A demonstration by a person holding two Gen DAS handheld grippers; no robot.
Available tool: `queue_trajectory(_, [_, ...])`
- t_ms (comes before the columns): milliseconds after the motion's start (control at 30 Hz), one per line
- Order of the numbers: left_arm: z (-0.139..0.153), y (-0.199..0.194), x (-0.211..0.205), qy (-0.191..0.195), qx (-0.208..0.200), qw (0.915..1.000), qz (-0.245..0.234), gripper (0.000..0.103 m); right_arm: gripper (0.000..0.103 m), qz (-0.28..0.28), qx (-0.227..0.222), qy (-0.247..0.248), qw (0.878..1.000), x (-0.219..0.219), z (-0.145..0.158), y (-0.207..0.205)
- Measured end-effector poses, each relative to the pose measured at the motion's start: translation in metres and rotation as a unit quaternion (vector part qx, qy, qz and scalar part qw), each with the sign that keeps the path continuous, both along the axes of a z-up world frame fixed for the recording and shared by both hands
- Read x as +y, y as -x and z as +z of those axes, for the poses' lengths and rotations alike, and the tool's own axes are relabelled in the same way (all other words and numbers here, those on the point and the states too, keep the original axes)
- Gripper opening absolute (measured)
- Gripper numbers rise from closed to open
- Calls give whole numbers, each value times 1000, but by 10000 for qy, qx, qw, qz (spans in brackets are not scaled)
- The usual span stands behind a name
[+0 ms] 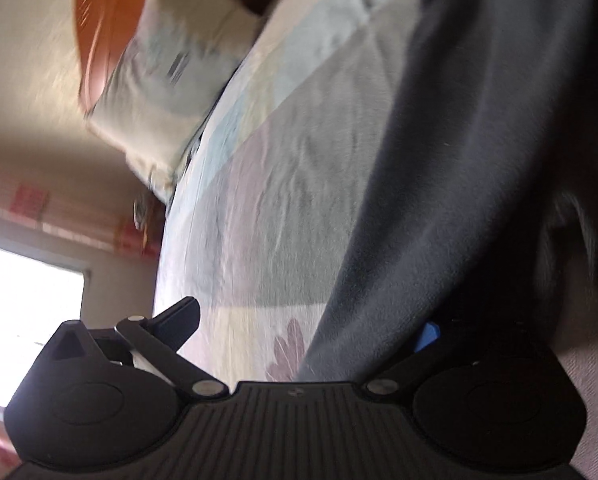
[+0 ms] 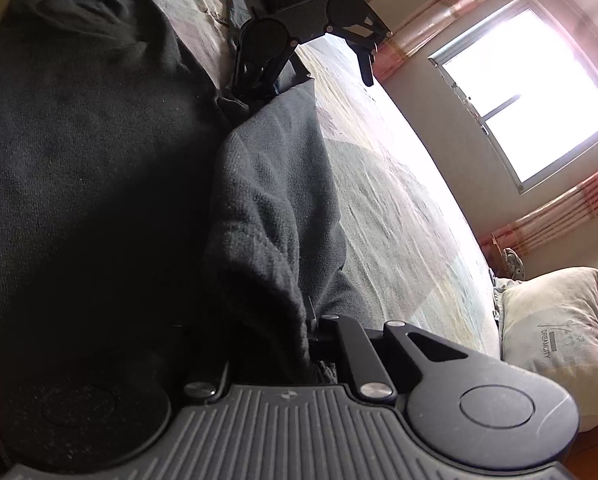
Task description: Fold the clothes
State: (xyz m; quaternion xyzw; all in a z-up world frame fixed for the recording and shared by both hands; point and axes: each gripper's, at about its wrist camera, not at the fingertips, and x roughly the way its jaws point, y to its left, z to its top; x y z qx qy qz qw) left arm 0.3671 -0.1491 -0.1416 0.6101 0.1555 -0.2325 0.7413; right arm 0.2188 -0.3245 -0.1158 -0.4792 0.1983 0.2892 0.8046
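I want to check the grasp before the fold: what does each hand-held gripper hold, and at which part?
Both meet the dark garment at its edge on the bed. The left hand-held gripper stands wide open, so no firm hold. The right hand-held gripper is buried in the cloth; its hold cannot be told.

The only text that can be read stands on the pillow at the lower right of the right wrist frame: the word "DREAMCITY" is printed in dark capitals on its pale case, running sideways beside a thin slanted line and a small grey bar. In the left wrist frame the same kind of pillow lies at the upper left, and it carries a dark smudge of print that is too blurred to read. A faint dark mark on the bedspread near the top of the right wrist frame is also illegible.
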Motion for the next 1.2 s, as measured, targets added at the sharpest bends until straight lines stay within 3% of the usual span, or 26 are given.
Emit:
queue_trajectory(133, [-8, 2, -3, -806, -424, 9941, -593, 102, 11, -6, 1, 16, 10000, 1, 0, 2])
queue_trajectory(233, [-15, 3, -5, -1405, -739, 9819, -1034, 93, 12, -20, 45, -37, 10000, 0, -1, 7])
queue_trajectory(267, [-20, 2, -3, -1575, -661, 9785, -1151, 90, 12, -41, 70, -65, 9999, -1, -1, 6])
queue_trajectory(333, [-30, 3, 0, -1832, -507, 9719, -1389, 66, 12, -86, 111, -126, 9998, -2, -1, 4])
queue_trajectory(367, [-35, 4, -1, -1908, -500, 9691, -1479, 61, 12, -107, 130, -152, 9997, -2, -1, 3])
queue_trajectory(433, [-42, 7, -3, -1989, -505, 9656, -1600, 40, 12, -131, 146, -175, 9997, -1, -1, 2])
queue_trajectory(467, [-45, 7, -3, -1986, -462, 9658, -1603, 34, 12, -139, 158, -175, 9996, -1, -2, 1])
queue_trajectory(533, [-51, 8, -2, -1986, -417, 9663, -1582, 6, 12, -152, 175, -183, 9996, -1, -2, 0])
queue_trajectory(567, [-54, 9, -1, -1996, -427, 9664, -1564, 1, 12, -160, 185, -191, 9995, 0, -2, 0])
queue_trajectory(600, [-58, 10, 0, -2007, -438, 9664, -1545, 0, 12, -173, 199, -206, 9994, 0, -2, -2])
queue_trajectory(767, [-33, -3, -11, -1449, -19, 9845, -984, 2, 12, -276, 260, -312, 9988, -2, 3, -4])
queue_trajectory(967, [3, 6, -17, -1612, -242, 9804, -1107, 2, 12, -689, 510, -1101, 9902, -20, 28, -16])
queue_trajectory(1100, [28, 18, -18, -1521, -288, 9827, -1013, 2, 12, -1122, 792, -2047, 9691, -44, 51, -34])
queue_trajectory(1200, [39, 30, -20, -1535, -399, 9821, -1021, 2, 12, -1451, 1112, -2833, 9415, -65, 65, -50])
